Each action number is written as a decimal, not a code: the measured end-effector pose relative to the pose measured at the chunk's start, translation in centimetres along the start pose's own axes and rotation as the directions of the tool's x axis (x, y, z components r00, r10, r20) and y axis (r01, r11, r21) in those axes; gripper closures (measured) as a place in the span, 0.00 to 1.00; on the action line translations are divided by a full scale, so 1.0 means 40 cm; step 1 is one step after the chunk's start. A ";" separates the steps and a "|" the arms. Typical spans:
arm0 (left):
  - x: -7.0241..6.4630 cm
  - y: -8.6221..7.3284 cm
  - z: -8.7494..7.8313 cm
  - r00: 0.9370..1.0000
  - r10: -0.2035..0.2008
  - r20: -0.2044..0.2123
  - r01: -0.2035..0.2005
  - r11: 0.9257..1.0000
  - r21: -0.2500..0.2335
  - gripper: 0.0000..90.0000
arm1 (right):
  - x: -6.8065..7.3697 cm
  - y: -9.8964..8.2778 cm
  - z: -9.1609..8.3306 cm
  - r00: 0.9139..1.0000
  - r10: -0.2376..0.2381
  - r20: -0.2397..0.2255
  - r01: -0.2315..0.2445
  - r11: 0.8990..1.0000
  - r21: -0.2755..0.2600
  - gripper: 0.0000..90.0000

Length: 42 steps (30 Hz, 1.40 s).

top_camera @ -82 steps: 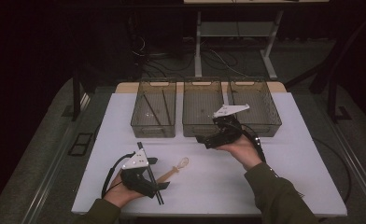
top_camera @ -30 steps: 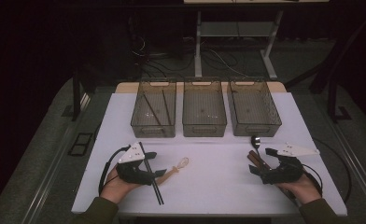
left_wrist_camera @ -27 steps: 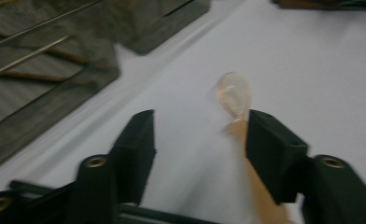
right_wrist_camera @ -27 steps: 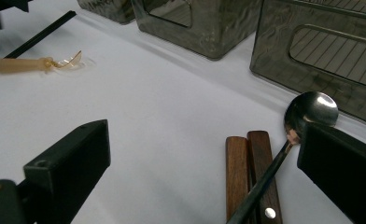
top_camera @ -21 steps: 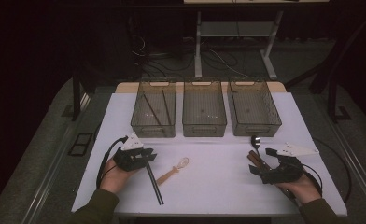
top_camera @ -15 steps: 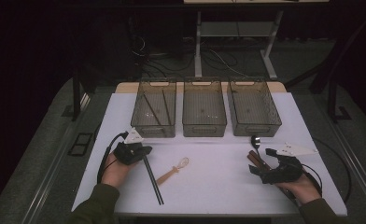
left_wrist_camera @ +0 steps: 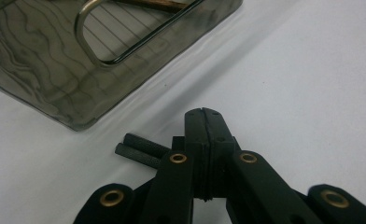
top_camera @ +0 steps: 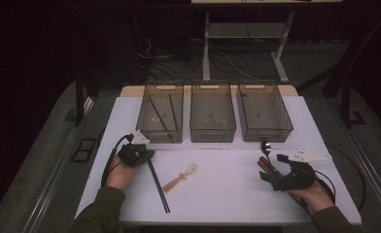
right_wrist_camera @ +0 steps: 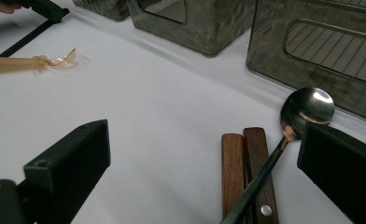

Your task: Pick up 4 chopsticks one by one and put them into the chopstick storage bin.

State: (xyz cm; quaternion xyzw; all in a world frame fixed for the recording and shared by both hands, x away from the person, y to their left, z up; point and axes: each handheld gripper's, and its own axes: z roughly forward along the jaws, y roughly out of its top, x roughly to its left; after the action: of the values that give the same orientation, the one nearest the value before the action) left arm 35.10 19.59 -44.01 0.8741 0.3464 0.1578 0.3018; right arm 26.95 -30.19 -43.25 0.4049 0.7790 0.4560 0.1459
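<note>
My left gripper (top_camera: 139, 154) rests on the white table just before the left bin (top_camera: 162, 132). Its jaws are shut flat together (left_wrist_camera: 204, 116). The textured ends of a pair of black chopsticks (left_wrist_camera: 139, 149) poke out from under them, and the sticks (top_camera: 159, 187) run back toward the front edge. My right gripper (top_camera: 275, 175) stands open at the near right, its jaws wide apart (right_wrist_camera: 204, 172). Between those jaws lie a metal spoon (right_wrist_camera: 307, 107) and two wooden handles (right_wrist_camera: 244, 168). A clear plastic spoon with a tan handle (top_camera: 181, 178) lies mid-table.
Three grey wire-bottomed bins stand in a row at the back: the left one holds thin sticks (top_camera: 155, 114), then the middle bin (top_camera: 213, 131) and the right bin (top_camera: 265, 132). A cable (top_camera: 112, 158) loops from the left gripper. The table's front edge is close to both hands.
The right gripper came down from the bins to the near right and stopped over the spoon. The left gripper slid along the chopsticks toward the left bin; the sticks' near ends stayed put.
</note>
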 end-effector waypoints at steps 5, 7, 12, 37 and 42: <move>0.000 -0.001 -0.002 1.000 0.008 -0.006 -0.008 1.000 0.005 1.00 | 0.000 0.000 0.000 1.000 0.001 0.000 -0.001 1.000 0.000 0.03; 0.000 -0.001 -0.002 1.000 0.006 -0.006 -0.006 1.000 0.006 1.00 | 0.000 0.000 0.000 1.000 0.001 0.000 -0.001 1.000 0.000 0.03; 0.001 -0.003 -0.007 1.000 0.013 -0.013 -0.013 1.000 0.019 1.00 | 0.000 0.000 0.000 1.000 0.002 0.000 -0.002 1.000 0.000 0.03; 0.004 -0.020 -0.030 0.999 0.019 -0.033 -0.017 0.998 0.057 1.00 | 0.000 -0.001 -0.001 1.000 0.003 -0.002 -0.003 1.000 0.007 0.03; 0.004 -0.024 -0.032 0.999 0.019 -0.033 -0.017 0.998 0.054 1.00 | 0.000 -0.001 -0.001 1.000 0.003 -0.002 -0.003 1.000 0.006 0.03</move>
State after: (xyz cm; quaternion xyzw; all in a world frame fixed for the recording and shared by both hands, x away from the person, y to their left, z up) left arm 34.10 20.78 -43.62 0.8822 0.3477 0.1659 0.2707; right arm 26.91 -30.23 -43.25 0.4058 0.7800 0.4542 0.1432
